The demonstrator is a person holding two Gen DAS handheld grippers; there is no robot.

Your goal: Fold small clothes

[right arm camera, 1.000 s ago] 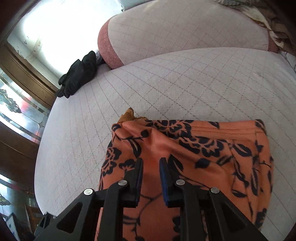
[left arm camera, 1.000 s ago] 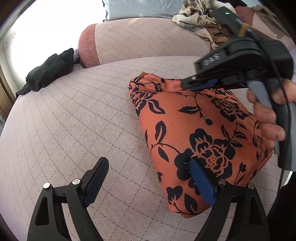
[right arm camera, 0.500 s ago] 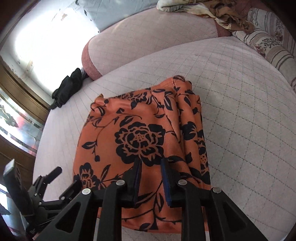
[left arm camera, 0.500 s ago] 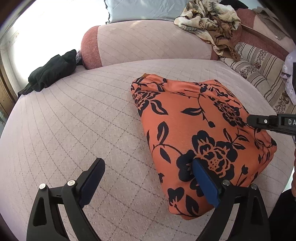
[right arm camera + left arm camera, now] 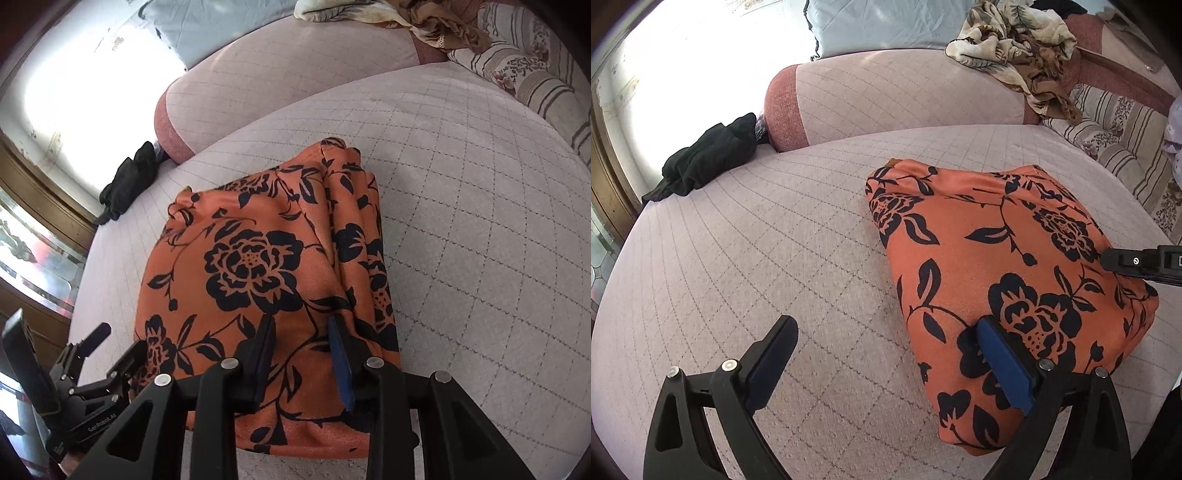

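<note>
Left wrist view: the left gripper (image 5: 886,363) hangs low with its jaws spread wide. One pad is over the quilted pink cushion (image 5: 746,258); the other sits at the near edge of the orange floral garment (image 5: 997,258), and nothing lies between them. The garment is a compact folded bundle, right of centre on the cushion. A second ago the right gripper (image 5: 1137,262) hung over the garment's far end; now only its tip shows at the right edge.

Right wrist view: the right gripper (image 5: 303,354) has swung round to the garment's (image 5: 251,280) near right corner. Its jaws, almost shut half a second ago, now stand apart with no cloth pinched. The left gripper (image 5: 114,350) waits at the near left corner.

Judgement: the last fold looks released and lying flat, so this piece appears finished. The black garment (image 5: 709,158) at the far left may be next.
</note>
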